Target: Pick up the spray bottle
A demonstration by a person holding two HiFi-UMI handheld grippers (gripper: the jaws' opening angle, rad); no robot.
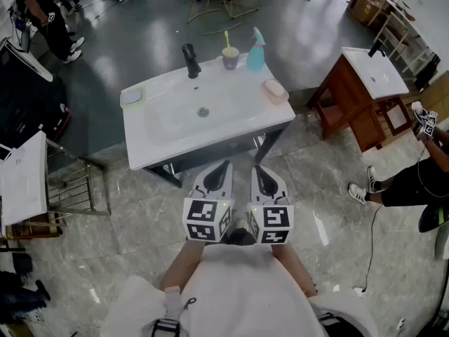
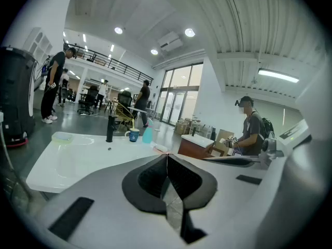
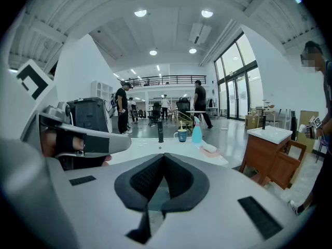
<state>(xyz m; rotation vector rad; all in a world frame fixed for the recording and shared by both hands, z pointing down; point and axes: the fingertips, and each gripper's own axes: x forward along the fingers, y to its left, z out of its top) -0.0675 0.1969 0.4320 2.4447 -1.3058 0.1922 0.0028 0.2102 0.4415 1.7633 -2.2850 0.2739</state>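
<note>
Bottle [image 1: 255,50] stands upper centre of the head view, at the back edge of the sink [image 1: 210,137], just beside the cup [image 1: 230,57] on its left. The faucet [image 1: 191,60] is further left, the soap dish [image 1: 274,90] nearer and to the right. L gripper [image 1: 223,168] and R gripper [image 1: 261,173] hang side by side at lower centre, short of the sink's front edge. Both are clenched on nothing, pads together, well apart from the bottle.

Risks, as a judgement:
- Jaws arriving closed would shove the bottle off the back edge.
- A reach drifting left would clip the cup, since there is no gap btw cup and bottle.
- A low approach from the right could catch the soap dish.
- The bottle is tall w/ a narrow neck, so a high or off-centre pinch may tip it or let it slip.
</note>
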